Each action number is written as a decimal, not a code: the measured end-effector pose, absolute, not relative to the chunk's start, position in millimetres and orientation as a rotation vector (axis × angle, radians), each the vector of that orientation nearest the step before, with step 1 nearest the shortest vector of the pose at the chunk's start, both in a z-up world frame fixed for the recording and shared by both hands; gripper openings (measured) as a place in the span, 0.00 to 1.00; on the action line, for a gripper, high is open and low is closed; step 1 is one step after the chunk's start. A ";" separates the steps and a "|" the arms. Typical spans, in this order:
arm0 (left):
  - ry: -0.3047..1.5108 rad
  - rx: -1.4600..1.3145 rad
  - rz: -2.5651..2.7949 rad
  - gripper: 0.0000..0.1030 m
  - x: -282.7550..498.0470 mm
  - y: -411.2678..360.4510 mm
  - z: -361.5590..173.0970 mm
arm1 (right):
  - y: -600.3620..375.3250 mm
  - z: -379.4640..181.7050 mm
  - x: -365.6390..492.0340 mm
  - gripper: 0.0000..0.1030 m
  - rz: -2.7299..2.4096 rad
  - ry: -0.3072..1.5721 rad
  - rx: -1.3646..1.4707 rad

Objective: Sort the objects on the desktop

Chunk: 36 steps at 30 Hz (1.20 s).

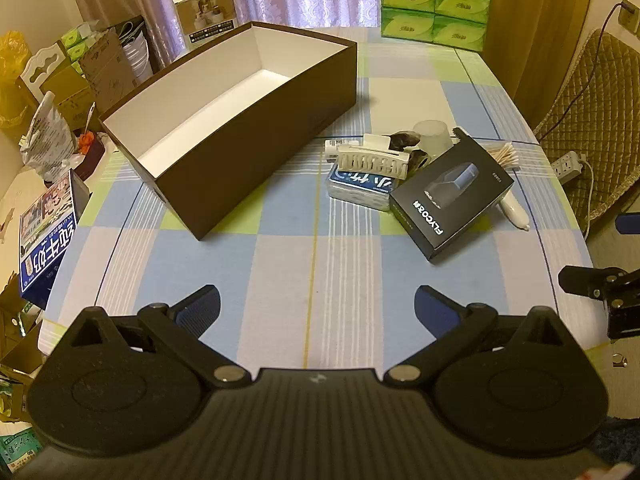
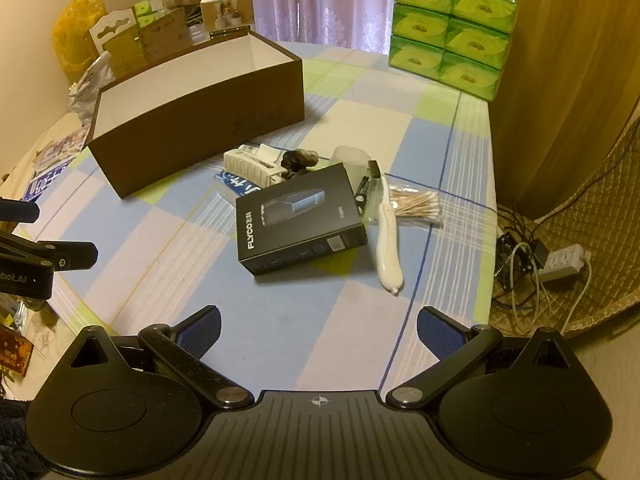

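Note:
An empty brown box [image 1: 256,136] [image 2: 200,128] with a white inside stands on the checked tablecloth. Right of it lies a pile: a black FLYCO box [image 1: 452,196] [image 2: 300,220], a blue tissue pack [image 1: 360,188] [image 2: 236,183], a white hair clip [image 1: 374,162] [image 2: 250,166], a frosted cup [image 1: 434,134] [image 2: 352,160], a bag of cotton swabs [image 1: 506,154] [image 2: 416,204] and a white tube [image 1: 516,210] [image 2: 388,248]. My left gripper [image 1: 316,304] hangs open over the near cloth, short of the pile. My right gripper [image 2: 318,324] is open too, nothing between its fingers.
A stack of green tissue packs [image 1: 436,0] [image 2: 452,32] stands at the table's far right. Cartons and bags crowd the floor at the left [image 1: 80,72]. A power strip with cables [image 2: 560,266] lies beyond the right table edge.

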State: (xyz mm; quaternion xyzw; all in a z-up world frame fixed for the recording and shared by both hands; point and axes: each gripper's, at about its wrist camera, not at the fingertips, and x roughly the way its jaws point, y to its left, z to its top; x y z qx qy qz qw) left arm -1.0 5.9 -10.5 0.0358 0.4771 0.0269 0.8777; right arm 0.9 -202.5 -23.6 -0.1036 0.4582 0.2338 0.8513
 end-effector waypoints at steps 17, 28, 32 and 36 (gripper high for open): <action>1.005 0.068 0.063 0.99 5.6 6.9 -13.0 | -201.3 -22.9 6.3 0.98 0.495 0.965 -0.218; 1.007 0.067 0.063 0.99 6.8 6.1 -13.3 | -201.0 -22.5 8.3 0.98 0.498 0.967 -0.216; 1.011 0.065 0.061 0.99 7.8 6.0 -14.5 | -200.7 -22.6 8.5 0.98 0.498 0.967 -0.216; 1.014 0.063 0.060 0.99 8.0 6.3 -16.0 | -200.1 -23.9 7.8 0.98 0.498 0.967 -0.215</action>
